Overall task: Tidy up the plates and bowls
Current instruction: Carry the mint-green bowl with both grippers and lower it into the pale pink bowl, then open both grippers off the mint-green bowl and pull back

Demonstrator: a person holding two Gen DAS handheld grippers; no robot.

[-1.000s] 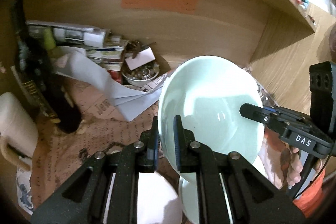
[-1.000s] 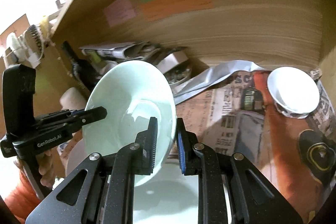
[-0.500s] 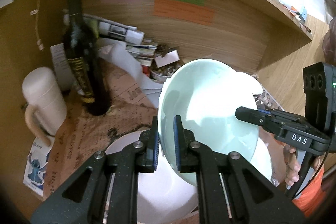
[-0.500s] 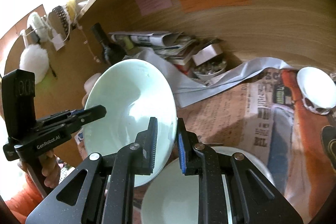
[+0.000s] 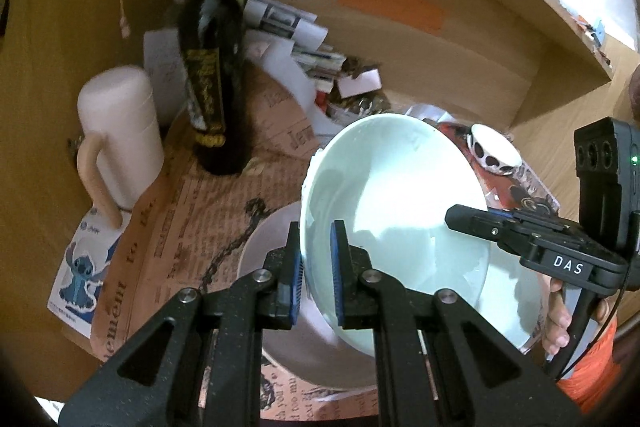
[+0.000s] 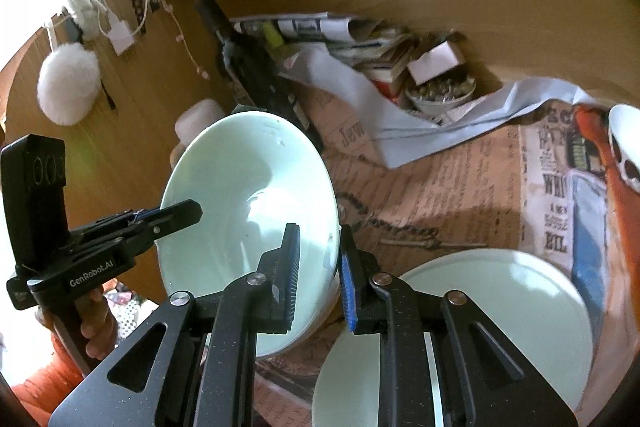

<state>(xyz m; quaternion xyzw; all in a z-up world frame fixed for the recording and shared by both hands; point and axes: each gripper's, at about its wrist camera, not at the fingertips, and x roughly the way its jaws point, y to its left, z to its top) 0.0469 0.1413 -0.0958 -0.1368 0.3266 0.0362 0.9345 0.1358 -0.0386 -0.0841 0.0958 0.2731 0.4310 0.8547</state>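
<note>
A pale green bowl (image 5: 394,211) is held in the air between both grippers. My left gripper (image 5: 316,267) is shut on its left rim. My right gripper (image 6: 318,275) is shut on its right rim; the bowl also shows in the right wrist view (image 6: 248,203). Below lie a white plate (image 5: 276,259) and a pale green plate (image 6: 500,311) on the newspaper-covered desk. A small white spotted bowl (image 5: 494,151) sits further right and shows at the right edge of the right wrist view (image 6: 626,147).
A dark wine bottle (image 5: 210,75) and a white jug (image 5: 120,135) stand at the left. Stacked papers and a small dish of bits (image 6: 440,95) lie at the back wall. Newspaper (image 6: 440,195) covers the desk.
Both grippers have lifted the green bowl up and back from the desk. The plates below have come into view, and the bottle and jug now show fully.
</note>
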